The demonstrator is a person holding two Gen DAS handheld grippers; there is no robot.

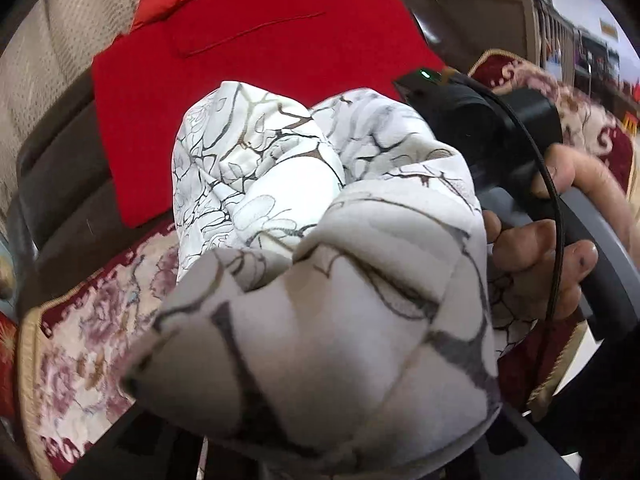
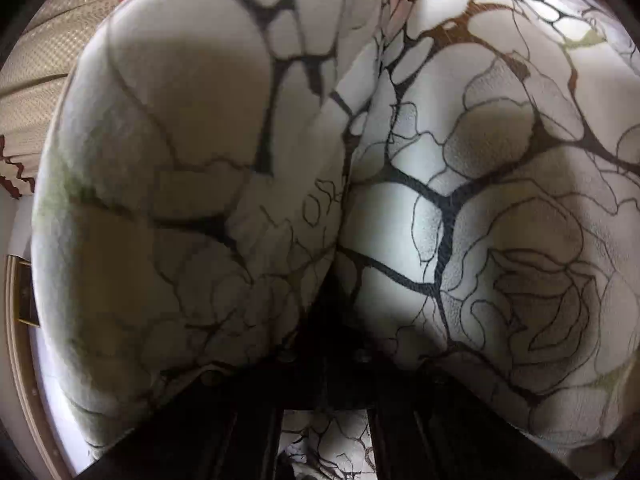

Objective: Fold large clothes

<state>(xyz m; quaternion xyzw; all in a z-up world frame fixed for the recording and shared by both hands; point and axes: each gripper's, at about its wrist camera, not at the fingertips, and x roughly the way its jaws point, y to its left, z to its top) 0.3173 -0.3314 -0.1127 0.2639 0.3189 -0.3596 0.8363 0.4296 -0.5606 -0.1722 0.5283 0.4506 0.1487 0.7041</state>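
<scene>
A white garment with a black and brown flower print (image 1: 320,240) is bunched up and held in the air over a red cloth (image 1: 256,40). It drapes over my left gripper, whose fingers are hidden under the fabric. The right gripper's black body (image 1: 492,120) and the hand holding it show at the right of the left wrist view, next to the garment. In the right wrist view the garment (image 2: 440,200) fills nearly the whole frame and bulges over both dark fingers (image 2: 224,432), which are pinched into it.
The red cloth lies over a dark sofa seat (image 1: 68,168). A floral red and cream cover (image 1: 92,320) lies below it. A beige textured cushion (image 1: 36,60) is at the left. A wooden frame and shelves (image 1: 560,40) stand at the far right.
</scene>
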